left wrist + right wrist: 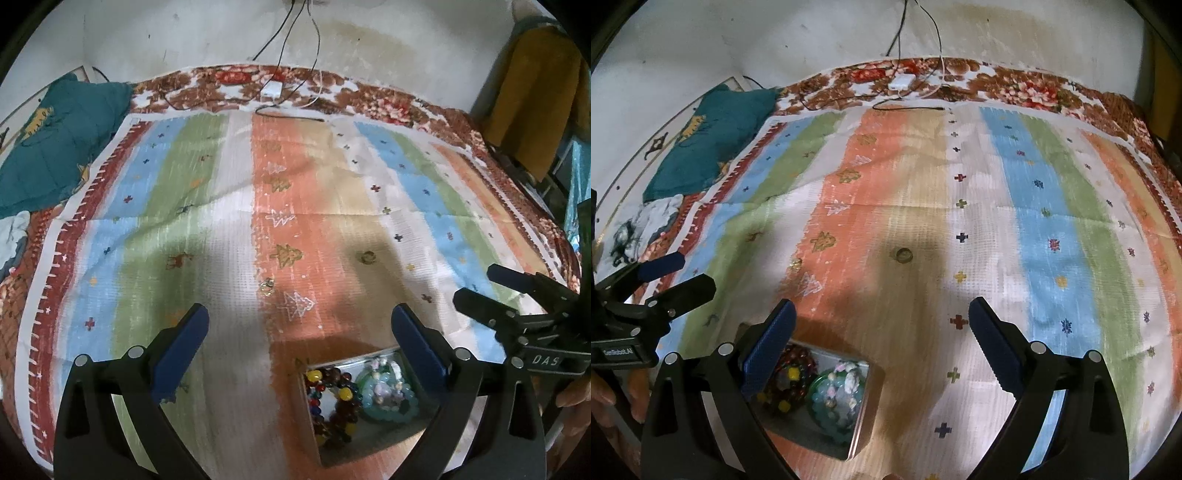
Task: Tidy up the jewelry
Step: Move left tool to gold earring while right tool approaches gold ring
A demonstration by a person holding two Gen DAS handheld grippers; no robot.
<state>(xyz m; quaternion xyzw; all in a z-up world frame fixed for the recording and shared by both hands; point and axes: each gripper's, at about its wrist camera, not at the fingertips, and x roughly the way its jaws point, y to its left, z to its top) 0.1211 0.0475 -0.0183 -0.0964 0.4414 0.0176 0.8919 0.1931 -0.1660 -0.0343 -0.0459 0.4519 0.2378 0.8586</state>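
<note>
An open metal tin [373, 448] [866, 406] sits on the striped cloth near me. It holds a dark multicolour bead bracelet [334, 398] [792, 384] and a pale green bead bracelet [388, 391] [836, 395]. A small gold ring [368, 257] [904, 255] lies on the tan stripe beyond the tin. A small gold piece [267, 286] [795, 263] lies on the orange stripe to its left. My left gripper [299, 325] is open and empty above the tin's near side. My right gripper [882, 321] is open and empty, right of the tin.
A striped cloth [207, 221] [1034, 229] covers a floral bedspread [388, 99]. A teal pillow [55, 140] [713, 140] lies at the far left. A white charger with cables [271, 90] [903, 81] lies at the far edge by the wall.
</note>
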